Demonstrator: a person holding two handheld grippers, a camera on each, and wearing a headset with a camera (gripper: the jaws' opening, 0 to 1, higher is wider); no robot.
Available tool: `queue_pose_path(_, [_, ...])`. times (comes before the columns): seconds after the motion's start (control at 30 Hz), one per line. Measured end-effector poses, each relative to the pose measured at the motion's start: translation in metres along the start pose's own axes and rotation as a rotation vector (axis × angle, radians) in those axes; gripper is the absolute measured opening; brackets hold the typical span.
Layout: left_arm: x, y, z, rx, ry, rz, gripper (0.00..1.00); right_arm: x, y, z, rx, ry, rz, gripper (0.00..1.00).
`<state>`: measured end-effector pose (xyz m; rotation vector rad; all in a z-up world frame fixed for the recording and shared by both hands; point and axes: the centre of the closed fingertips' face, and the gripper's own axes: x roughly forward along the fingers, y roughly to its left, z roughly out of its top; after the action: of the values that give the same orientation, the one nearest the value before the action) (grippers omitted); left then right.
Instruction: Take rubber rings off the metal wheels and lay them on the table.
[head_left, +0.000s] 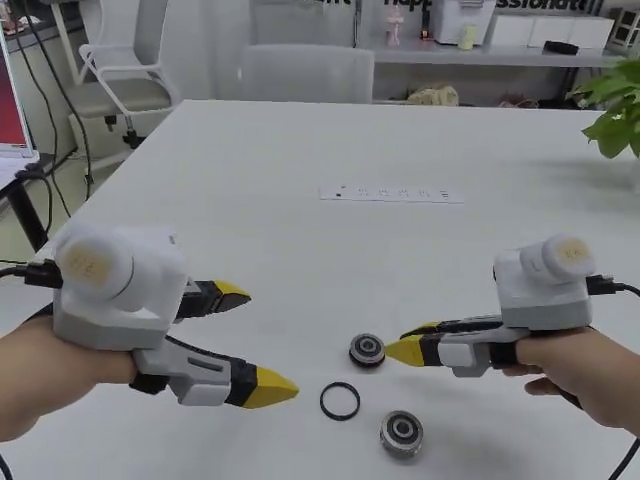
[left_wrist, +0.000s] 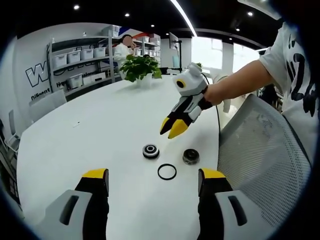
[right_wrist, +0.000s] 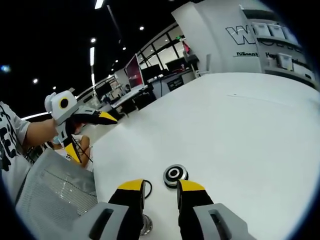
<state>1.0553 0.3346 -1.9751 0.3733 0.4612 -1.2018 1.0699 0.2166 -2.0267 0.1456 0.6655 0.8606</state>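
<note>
wheel part-hidden behind right tool, label unreadable

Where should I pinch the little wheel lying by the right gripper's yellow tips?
Pinch the wheel across its round outer edge, coming down from above with one jaw on each side. It lies flat on the table, so only that edge stands up to squeeze. The right gripper is probably handiest, tips right beside it.

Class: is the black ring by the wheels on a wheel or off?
Off. The ring lies flat on the table, apart from the far wheel and the near wheel.
</note>
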Motion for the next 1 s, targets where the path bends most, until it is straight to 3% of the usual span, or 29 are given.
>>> queue_pose_path(0.47, [0.016,0.010,0.002,-0.018,0.007,-0.009,0.69,0.001,-0.016,-0.005,-0.074,0.008,-0.053,0.28])
queue_pose_path(1.0, [0.036,0.017,0.001,-0.031,0.016,-0.029,0.67,0.006,-0.025,-0.014,-0.118,0.036,-0.069,0.28])
